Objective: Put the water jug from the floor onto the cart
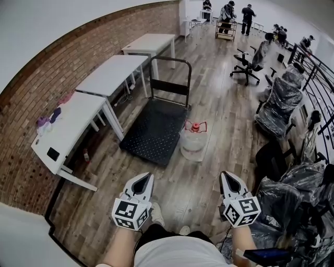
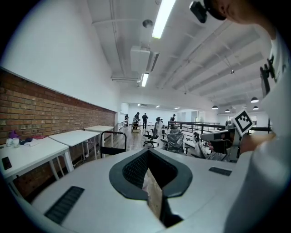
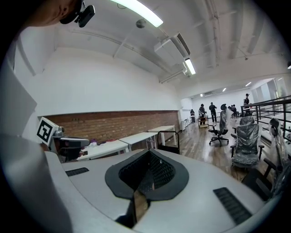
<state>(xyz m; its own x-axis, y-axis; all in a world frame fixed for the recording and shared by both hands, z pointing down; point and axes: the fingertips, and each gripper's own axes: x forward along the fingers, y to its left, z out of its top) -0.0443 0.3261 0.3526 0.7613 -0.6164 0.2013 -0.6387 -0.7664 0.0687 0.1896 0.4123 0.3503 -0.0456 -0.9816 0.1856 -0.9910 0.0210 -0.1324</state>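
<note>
While the wood floor [image 1: 214, 88] spreads wide, the cart [image 1: 152, 130] stands on it near the counters [image 1: 112, 73]. The jug [image 1: 193, 142] sits upright on the floor, just beside the cart's right edge. The left gripper [image 1: 143, 180] and right gripper [image 1: 228, 178] hover nearer, jaws closed, empty.

One water jug [image 1: 193, 140] and one flat cart [image 1: 154, 130] — a single piece of each. Three white tables [image 1: 83, 117] stand in a row along the brick wall [image 1: 62, 68]. Two grippers: the left gripper [image 1: 142, 182] and the right gripper [image 1: 228, 181]. One bare office chair [image 1: 249, 63] — and at least three chairs wrapped in plastic [image 1: 280, 107] (the heap at the right is hard to count). Three people [image 1: 248, 11] stand at the far end.
</note>
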